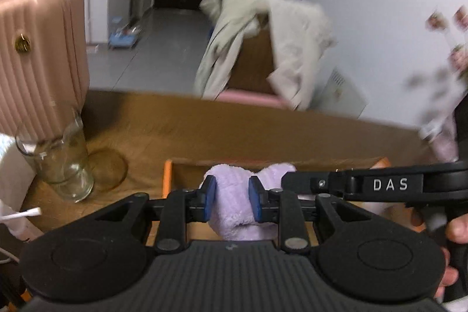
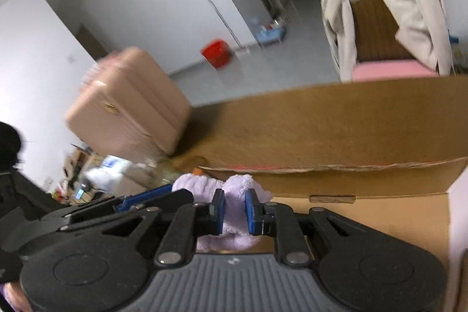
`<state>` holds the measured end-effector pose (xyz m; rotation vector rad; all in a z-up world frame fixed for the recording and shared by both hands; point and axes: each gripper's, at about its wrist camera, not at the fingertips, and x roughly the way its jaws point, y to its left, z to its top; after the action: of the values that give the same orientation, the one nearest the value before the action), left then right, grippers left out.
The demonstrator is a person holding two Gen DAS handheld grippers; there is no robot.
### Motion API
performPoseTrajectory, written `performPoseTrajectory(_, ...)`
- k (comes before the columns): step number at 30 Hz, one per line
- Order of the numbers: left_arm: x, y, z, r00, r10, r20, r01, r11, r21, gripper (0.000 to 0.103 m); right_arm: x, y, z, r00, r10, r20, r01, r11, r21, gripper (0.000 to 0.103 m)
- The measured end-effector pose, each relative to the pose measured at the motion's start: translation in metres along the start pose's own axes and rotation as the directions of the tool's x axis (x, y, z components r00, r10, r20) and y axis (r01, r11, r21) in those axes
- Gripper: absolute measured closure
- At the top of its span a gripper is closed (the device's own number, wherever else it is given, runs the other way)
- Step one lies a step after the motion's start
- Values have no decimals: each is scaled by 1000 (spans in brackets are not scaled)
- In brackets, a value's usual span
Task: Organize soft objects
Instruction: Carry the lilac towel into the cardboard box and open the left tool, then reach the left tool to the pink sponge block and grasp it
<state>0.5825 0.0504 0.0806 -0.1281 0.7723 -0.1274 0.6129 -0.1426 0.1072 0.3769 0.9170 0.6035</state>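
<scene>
Both grippers, left gripper [image 1: 232,202] and right gripper [image 2: 235,211], clamp the lilac towel [image 1: 234,212] stretched between them

a ribbed pink hard-shell suitcase [image 1: 38,54] stands at left behind a clear glass jar [image 1: 58,160] on the brown wooden table [image 1: 234,125]; a beige coat [image 1: 292,43] drapes a chair, upper right.

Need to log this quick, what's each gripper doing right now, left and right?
Left gripper: shut on the purple fluffy cloth.
Right gripper: shut on the same purple fluffy cloth.
</scene>
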Motion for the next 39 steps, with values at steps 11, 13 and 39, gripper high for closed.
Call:
performPoseTrajectory(11, 16, 0, -16, 996, 80, 25, -83, 990, 113, 55, 53, -16, -18, 995, -75, -66, 74, 997, -11, 73)
performPoseTrajectory(13, 3, 0, -19, 996, 73, 49, -78, 990, 114, 53, 43, -18, -20, 996, -73, -47, 73, 997, -6, 68)
performPoseTrajectory(39, -299, -64, -198, 906, -25, 423, -66, 978, 198, 11, -304, 69, -215, 925, 46, 376, 54, 967, -250, 15)
